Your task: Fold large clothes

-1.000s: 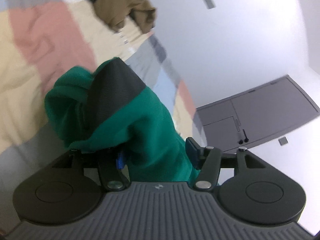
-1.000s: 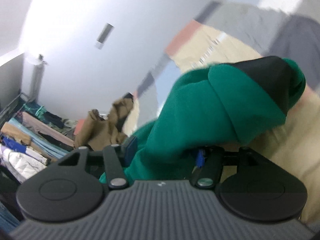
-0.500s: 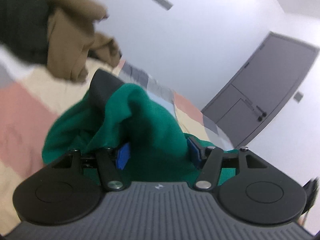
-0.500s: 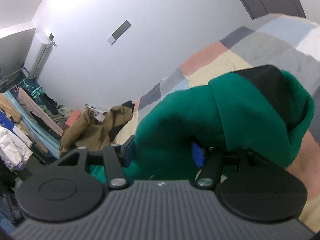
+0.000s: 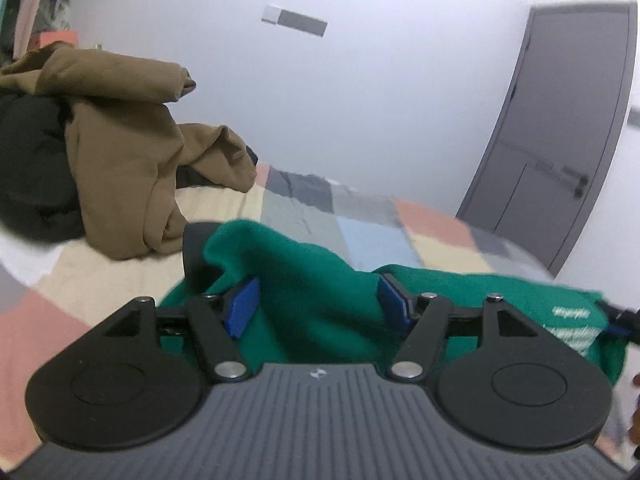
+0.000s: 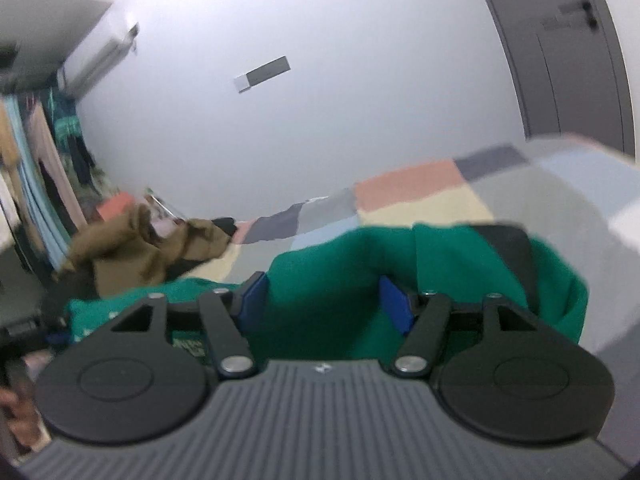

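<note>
A green hooded garment (image 5: pixel 304 264) with a dark hood lining (image 5: pixel 194 248) lies bunched on the patchwork bed cover (image 5: pixel 360 236). My left gripper (image 5: pixel 316 304) has a thick fold of it between its blue pads (image 5: pixel 240 308); the cloth fills the gap while the jaws are opening. White print (image 5: pixel 572 320) shows on the garment at the right. In the right wrist view the same green garment (image 6: pixel 440 248) fills my right gripper (image 6: pixel 322 300), its jaws opening too, with the dark lining (image 6: pixel 508 248) at the right.
A brown garment (image 5: pixel 120 140) and a black one (image 5: pixel 32 168) are heaped at the bed's far left. A grey door (image 5: pixel 560 160) stands at the right. Hanging clothes (image 6: pixel 40 168) line the left wall below an air conditioner (image 6: pixel 100 56). A hand (image 6: pixel 16 404) shows at the left edge.
Both grippers have rolled back to level and swung across the bed with the green garment. The jaws of both stand a little wider, and the garment sits lower.
</note>
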`<state>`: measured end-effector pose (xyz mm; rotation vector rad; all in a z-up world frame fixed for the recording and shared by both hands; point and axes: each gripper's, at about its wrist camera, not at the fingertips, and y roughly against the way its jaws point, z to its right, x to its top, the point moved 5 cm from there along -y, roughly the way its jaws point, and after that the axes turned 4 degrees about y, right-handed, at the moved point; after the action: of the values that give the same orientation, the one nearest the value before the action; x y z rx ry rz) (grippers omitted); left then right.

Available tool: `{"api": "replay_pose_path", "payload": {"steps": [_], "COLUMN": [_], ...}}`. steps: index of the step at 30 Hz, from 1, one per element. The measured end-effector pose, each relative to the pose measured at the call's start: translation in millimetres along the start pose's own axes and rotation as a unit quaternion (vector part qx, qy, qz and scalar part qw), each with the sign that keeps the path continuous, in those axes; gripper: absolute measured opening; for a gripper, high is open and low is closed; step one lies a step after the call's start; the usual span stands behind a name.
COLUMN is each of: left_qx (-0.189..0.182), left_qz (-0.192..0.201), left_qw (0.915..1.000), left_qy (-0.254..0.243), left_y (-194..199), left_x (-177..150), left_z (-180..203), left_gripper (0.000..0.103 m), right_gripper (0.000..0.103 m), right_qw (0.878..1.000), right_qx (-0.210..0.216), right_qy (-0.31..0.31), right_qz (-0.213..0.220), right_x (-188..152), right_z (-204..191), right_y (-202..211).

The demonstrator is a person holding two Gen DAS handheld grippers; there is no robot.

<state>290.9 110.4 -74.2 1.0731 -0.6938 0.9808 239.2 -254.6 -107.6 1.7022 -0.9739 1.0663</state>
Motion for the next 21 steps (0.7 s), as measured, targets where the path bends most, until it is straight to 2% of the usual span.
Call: {"api": "replay_pose_path", "payload": {"steps": [4,10,16,21], "left_qx": [0.012,0.011,0.013,0.016], "left_qz": [-0.037,-0.081,-0.112,-0.111], "left_qw": [0.9991,0.9966,0.9936,0.9937], "left_qy": [-0.016,-0.010,-0.002,-0.002], "left_y": [-50.2,-103.7,-132.2,-127.3], "left_x": [-3.5,-15.4,-26.5,-22.0], "left_z": [-14.7,-40.0,-45.4,-42.6], "left_gripper": [0.071,0.071,0.071,0.071], "right_gripper": [0.067,0.068,0.068,0.068], "right_qw": [0.999,0.996,0.994,0.993], "right_qx": [-0.015,-0.031,-0.036,-0.032], "right_qy": [0.025,0.031,0.017,0.003], "right_qz": [-0.015,-0.074,-0.105,-0.112], "right_x": [-3.3,-29.7,-39.8,-40.6], "right_z": [7.7,26.8,41.1,46.4], "right_y": [-35.3,-102.1,-146.4,-156.3]}}
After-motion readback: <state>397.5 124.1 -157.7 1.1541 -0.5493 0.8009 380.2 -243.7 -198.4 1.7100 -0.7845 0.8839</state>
